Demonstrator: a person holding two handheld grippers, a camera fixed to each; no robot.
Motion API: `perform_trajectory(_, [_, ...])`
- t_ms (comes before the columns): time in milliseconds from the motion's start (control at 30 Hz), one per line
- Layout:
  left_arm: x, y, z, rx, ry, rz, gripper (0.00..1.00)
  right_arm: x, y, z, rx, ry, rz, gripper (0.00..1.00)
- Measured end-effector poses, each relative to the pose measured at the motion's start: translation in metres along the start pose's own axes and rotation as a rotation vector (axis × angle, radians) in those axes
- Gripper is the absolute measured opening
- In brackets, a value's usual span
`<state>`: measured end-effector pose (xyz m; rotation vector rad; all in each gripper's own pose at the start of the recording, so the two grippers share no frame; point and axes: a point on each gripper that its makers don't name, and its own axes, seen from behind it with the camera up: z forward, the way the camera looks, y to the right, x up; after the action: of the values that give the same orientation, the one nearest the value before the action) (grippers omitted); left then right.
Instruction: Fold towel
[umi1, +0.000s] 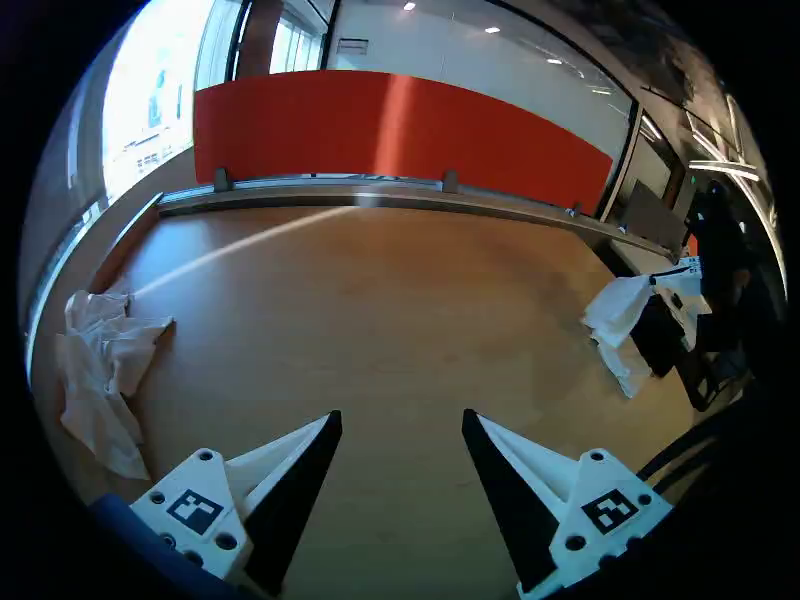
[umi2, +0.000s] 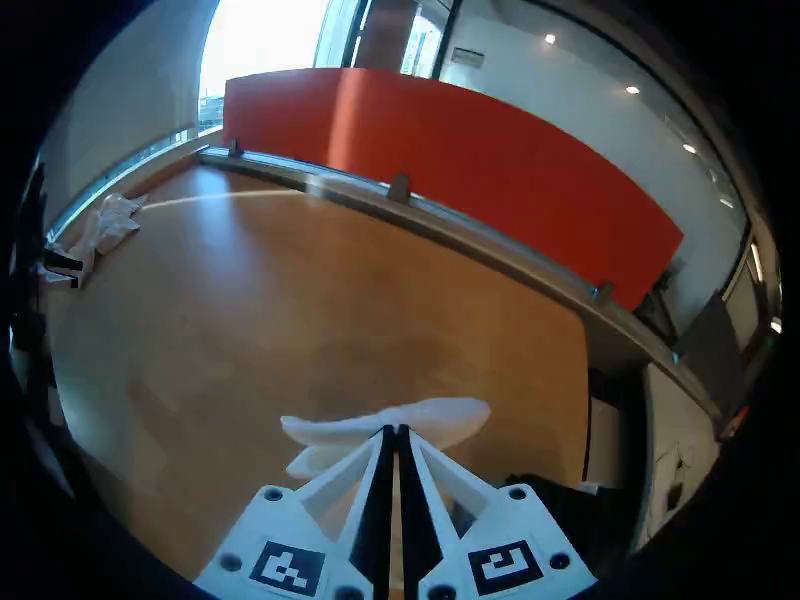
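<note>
**Left gripper view**
- Left gripper (umi1: 401, 414): its two fingers stood wide apart over the table, with nothing between them.
- Table (umi1: 400, 300): it was brown wood, smooth and shiny, with a thin line of light across it.
- Towel (umi1: 615, 320): it was white and far off on the right, near the table's edge. It hung down in loose, crumpled folds from the right gripper (umi1: 668, 288).
- Other towel (umi1: 100, 370): it was white too and lay in a messy heap on the far left of the table, close to the edge. It was well apart from both grippers.
- Red board (umi1: 400, 130): it stood along the far side of the table.

**Right gripper view**
- Right gripper (umi2: 396, 432): its two fingers were pressed together and pinched the towel at their tips.
- Towel (umi2: 400, 420): it was white and soft. It was bunched up and stuck out on both sides of the fingertips, more to the left. It was low over the table (umi2: 250, 300). I could not tell if it touched the wood.
- Other towel (umi2: 105, 225): it was a small crumpled heap far off on the left, near the table's edge.
- Red board (umi2: 480, 160): it ran along the far side of the table.
</note>
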<state>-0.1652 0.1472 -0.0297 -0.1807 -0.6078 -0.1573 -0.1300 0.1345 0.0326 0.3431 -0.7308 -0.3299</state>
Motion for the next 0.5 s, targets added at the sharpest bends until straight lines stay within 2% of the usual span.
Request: perform_trajectory(500, [-0.005, 0.009, -0.003, -0.014, -0.007, 0.027, 0.89, -0.098, 0.009, -0.028, -0.023, -0.119, 0.069, 0.03])
